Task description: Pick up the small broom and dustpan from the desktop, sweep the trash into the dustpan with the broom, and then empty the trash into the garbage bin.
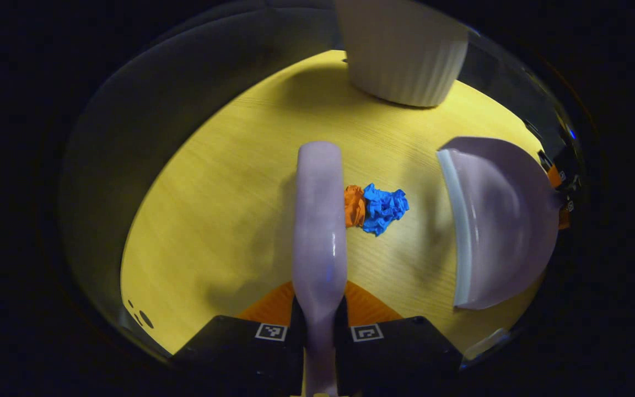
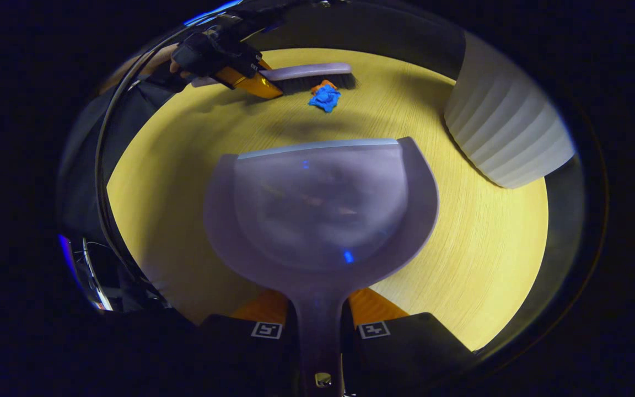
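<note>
Sweeping step: left gripper point(image 1: 320, 331) pinches broom point(image 1: 319, 220), right gripper point(image 2: 320, 325) pinches dustpan point(image 2: 323, 215); next, push paper scraps point(image 1: 377, 207) toward three o'clock, into the pan.

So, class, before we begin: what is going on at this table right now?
A person is sweeping up with two handheld grippers. The left gripper is shut on the broom, set right beside the crumpled orange and blue paper. The right gripper is shut on the dustpan, its open edge facing the paper and apart from it. No paper is in the pan yet. The ribbed white bin stands on the yellow tabletop.
</note>
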